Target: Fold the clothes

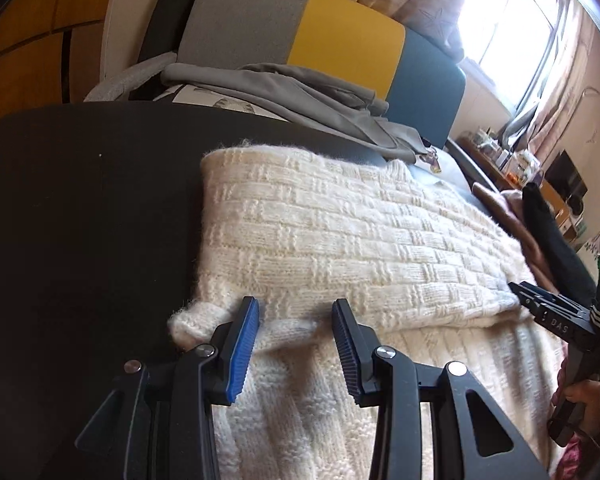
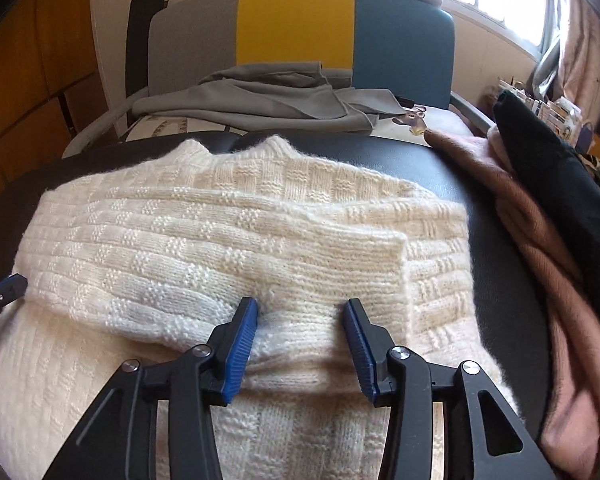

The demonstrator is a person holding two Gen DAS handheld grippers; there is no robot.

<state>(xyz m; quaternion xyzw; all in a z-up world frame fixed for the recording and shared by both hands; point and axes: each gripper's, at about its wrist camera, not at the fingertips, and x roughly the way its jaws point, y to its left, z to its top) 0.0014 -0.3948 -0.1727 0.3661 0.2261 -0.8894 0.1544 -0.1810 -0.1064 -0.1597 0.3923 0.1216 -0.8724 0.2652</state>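
Both grippers are gaping wide over the cream sweater [image 2: 228,240] lying on the dark table [image 1: 80,208]; only the left view is showing the right gripper [image 1: 518,294], only the right view the pink garment [image 2: 540,248].

There is one white sweater [image 2: 228,240] on the desk [image 1: 80,208]. One grey cloth [image 2: 276,96] lies far back. One pink cloth [image 2: 540,248] and one black cloth [image 2: 560,176] sit right. There are two claws: left [image 1: 294,344], right [image 2: 300,344].
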